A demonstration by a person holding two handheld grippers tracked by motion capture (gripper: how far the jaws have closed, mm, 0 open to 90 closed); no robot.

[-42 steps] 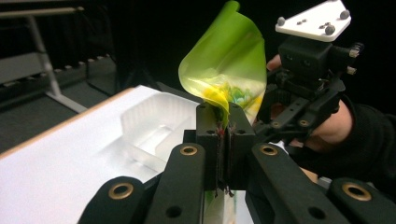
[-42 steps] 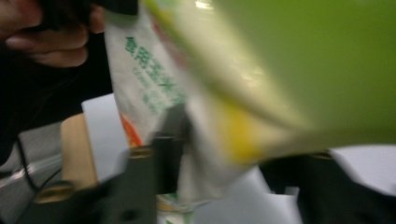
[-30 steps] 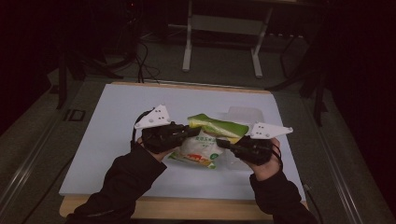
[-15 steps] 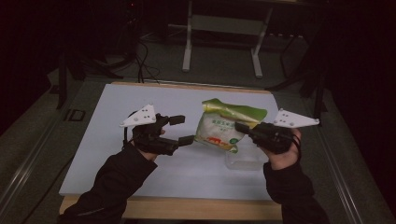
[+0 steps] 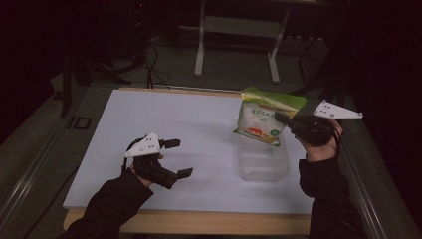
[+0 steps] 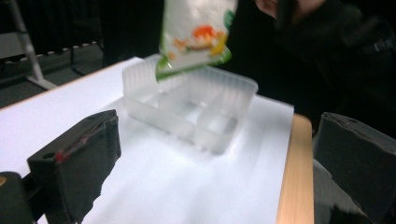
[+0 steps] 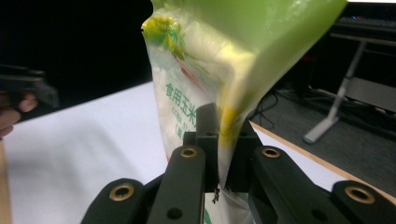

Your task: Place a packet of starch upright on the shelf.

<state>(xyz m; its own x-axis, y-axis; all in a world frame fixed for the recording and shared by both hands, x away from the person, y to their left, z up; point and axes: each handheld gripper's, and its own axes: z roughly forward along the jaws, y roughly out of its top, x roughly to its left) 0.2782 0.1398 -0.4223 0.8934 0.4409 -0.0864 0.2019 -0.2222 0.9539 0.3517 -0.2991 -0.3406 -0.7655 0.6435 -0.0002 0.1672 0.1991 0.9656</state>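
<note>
The bag (image 7: 205, 79) is glossy, crinkled plastic film, green and white. The container (image 6: 191, 109) is clear, ribbed plastic with a frosted look. A matt white sheet (image 5: 199, 129) covers the table (image 5: 199, 223), whose edge is pale smooth wood.

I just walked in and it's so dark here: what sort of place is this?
Probably a lab or recording studio, not a kitchen. A white table stands lit in a dark room, cables trail on the floor, and a metal stand sits behind.
</note>
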